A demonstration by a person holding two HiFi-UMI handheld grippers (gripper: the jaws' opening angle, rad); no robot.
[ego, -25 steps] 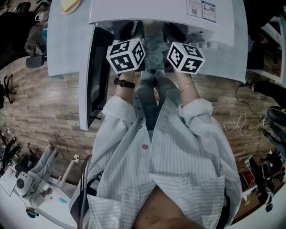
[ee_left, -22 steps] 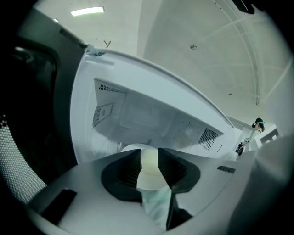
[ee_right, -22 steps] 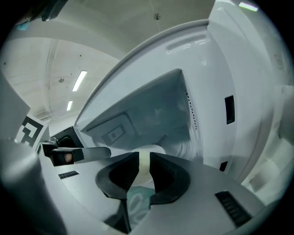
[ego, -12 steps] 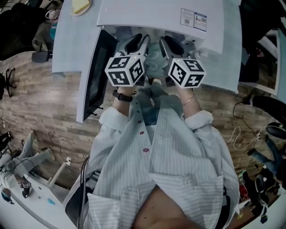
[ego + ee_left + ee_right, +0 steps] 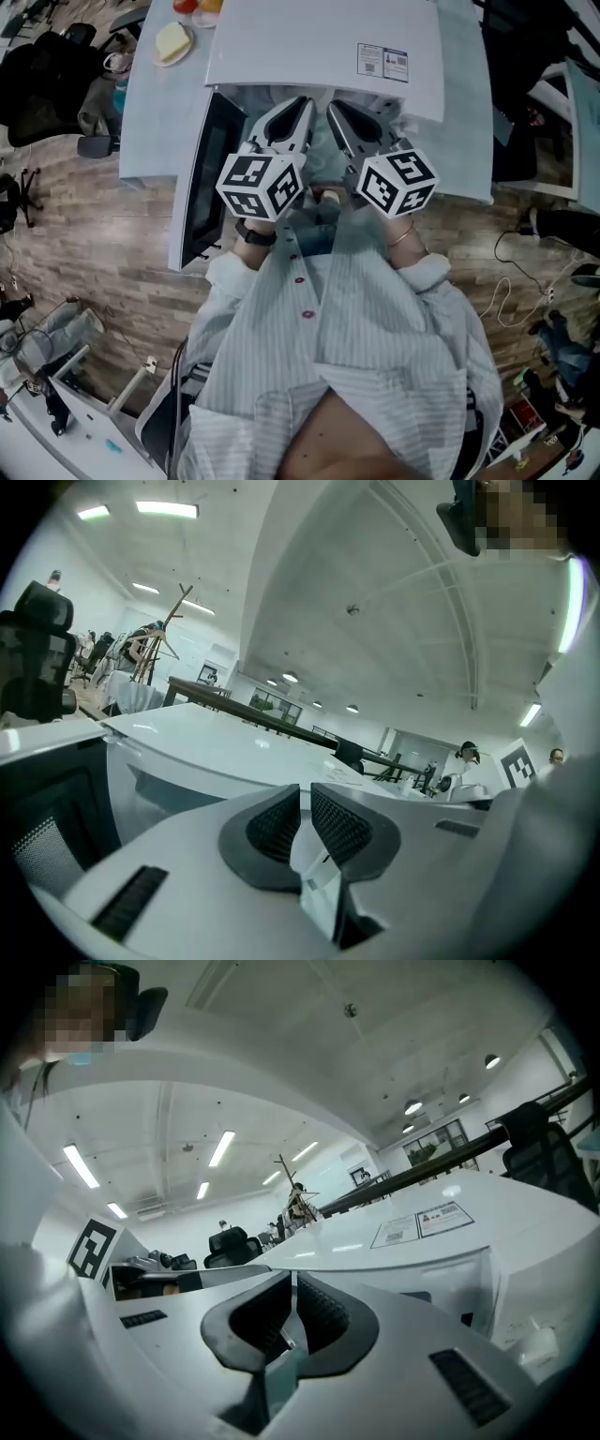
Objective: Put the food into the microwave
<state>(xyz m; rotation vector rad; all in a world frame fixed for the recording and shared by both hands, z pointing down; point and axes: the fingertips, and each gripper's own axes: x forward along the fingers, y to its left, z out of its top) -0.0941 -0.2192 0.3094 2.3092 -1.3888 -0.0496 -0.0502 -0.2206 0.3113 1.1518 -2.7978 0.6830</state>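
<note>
The white microwave [image 5: 309,47] stands on a pale table [image 5: 155,112], and its door [image 5: 202,178] is swung open to the left. A yellowish piece of food on a small plate [image 5: 172,41] lies on the table left of the microwave. Both grippers hover side by side before the open cavity and point at it. My left gripper [image 5: 302,101] [image 5: 305,803] has just been closing; a narrow gap still shows between its pads, with nothing in it. The right gripper [image 5: 333,105] [image 5: 292,1288] has its pads touching and holds nothing. The cavity floor is hidden.
Red and orange items [image 5: 197,5] sit at the table's far edge by the plate. Chairs, bags and cables lie on the wooden floor [image 5: 84,234] around the table. My own shirt and sleeves fill the lower half of the head view.
Both grippers have risen and drawn back from the microwave opening, so their fingers now show in front of it. The left jaws have narrowed. The plate has come further into view.
</note>
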